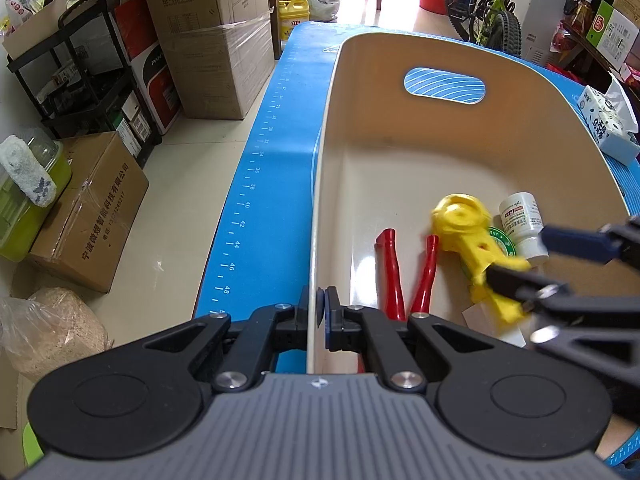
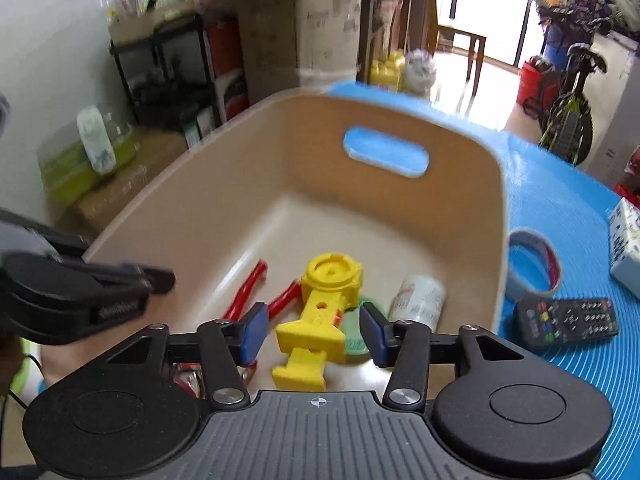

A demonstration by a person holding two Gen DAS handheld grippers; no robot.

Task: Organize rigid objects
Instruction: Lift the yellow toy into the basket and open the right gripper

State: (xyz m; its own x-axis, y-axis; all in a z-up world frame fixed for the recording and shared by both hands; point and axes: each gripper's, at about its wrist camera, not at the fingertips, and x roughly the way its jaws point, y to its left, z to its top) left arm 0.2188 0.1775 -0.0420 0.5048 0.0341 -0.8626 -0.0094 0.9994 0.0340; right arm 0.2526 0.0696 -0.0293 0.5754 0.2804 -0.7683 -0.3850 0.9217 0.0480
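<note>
1. The near wall of the beige tub is clamped by the left gripper.
2. The right gripper is held apart around the yellow plastic toy; no contact is seen.
3. The toy is laid inside the tub, between red-handled pliers and a white bottle.

Pliers, toy, bottle in tub (L to R), remote outside R

Beige bin; yellow toy; red-handled pliers; blue mat with white ruler marks.
</note>
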